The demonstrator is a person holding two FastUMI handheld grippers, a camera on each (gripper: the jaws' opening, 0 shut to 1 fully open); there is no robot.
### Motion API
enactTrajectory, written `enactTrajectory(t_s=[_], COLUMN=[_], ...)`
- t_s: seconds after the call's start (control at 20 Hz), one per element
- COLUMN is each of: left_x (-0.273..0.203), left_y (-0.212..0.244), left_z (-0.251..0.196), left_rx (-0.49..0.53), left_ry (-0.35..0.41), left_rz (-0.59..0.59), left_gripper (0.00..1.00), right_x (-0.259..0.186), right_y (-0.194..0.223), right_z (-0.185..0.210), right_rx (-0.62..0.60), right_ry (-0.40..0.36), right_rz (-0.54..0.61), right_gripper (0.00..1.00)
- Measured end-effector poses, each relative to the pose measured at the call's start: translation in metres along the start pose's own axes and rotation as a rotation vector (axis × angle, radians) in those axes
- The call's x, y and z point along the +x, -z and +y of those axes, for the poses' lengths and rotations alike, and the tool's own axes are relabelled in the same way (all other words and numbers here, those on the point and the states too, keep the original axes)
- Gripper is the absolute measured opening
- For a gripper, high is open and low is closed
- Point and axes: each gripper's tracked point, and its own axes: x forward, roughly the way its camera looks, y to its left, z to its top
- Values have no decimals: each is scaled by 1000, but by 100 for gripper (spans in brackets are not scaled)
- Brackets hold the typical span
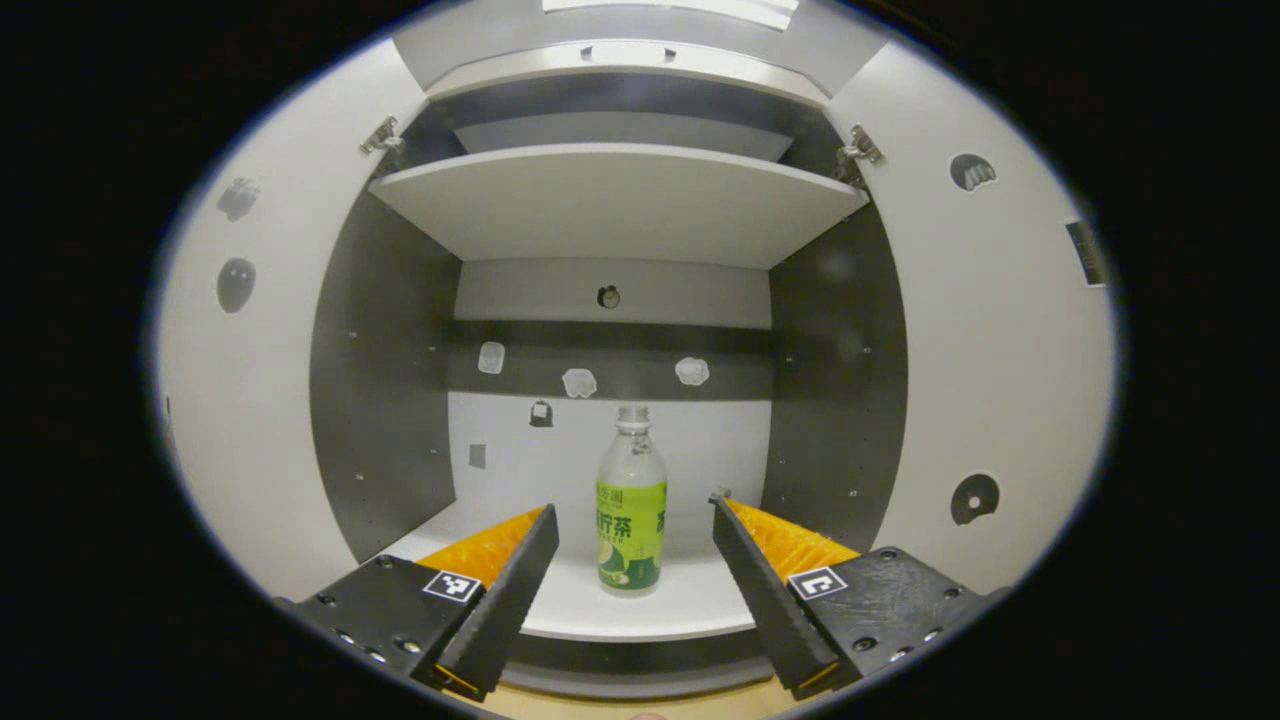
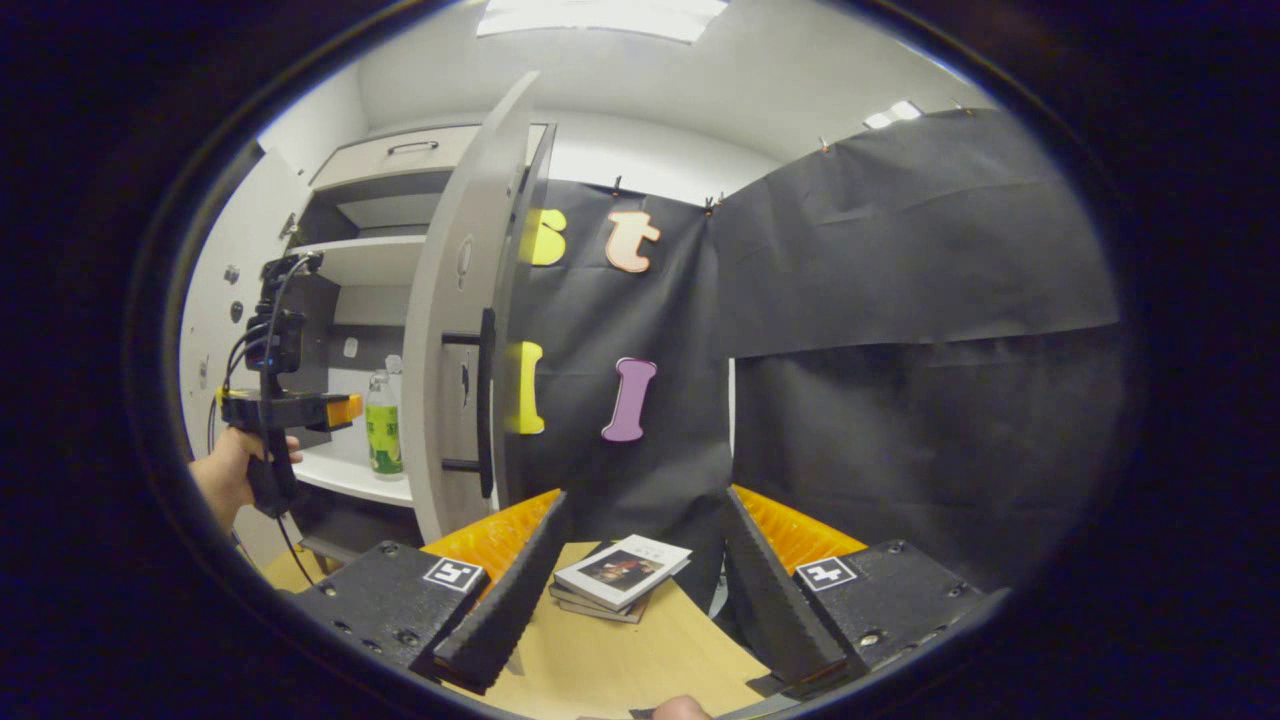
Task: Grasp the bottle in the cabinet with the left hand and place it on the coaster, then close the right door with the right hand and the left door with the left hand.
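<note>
**Open jaws lined up on the bottle**

Left gripper (image 1: 630, 520) stands wide open and empty, the bottle (image 1: 632, 510) upright between and beyond its jaws on the cabinet's lower shelf (image 1: 690, 600). Light, thin, smooth plastic, probably: grip the labelled middle gently. Right gripper (image 2: 640, 560) hangs open, holding nothing, books (image 2: 622, 572) lying beyond its jaws.

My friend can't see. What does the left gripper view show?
A bottle with a green label stands upright on the lower shelf of an open cabinet. The left hand-held gripper points at it, fingers wide open and not touching.
</note>
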Motion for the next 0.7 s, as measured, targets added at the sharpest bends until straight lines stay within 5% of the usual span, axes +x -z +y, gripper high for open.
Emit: enactTrajectory(t_s=[0.7], left_x=[107], left_y=[45], left_z=[16], left_rx=[-17], left_ry=[-22], left_rz=[132], left_gripper=[96], right_x=[15], right_y=[13], right_z=[-31], right_rx=[42], right_ry=[95], right_rz=[57], right_gripper=[99])
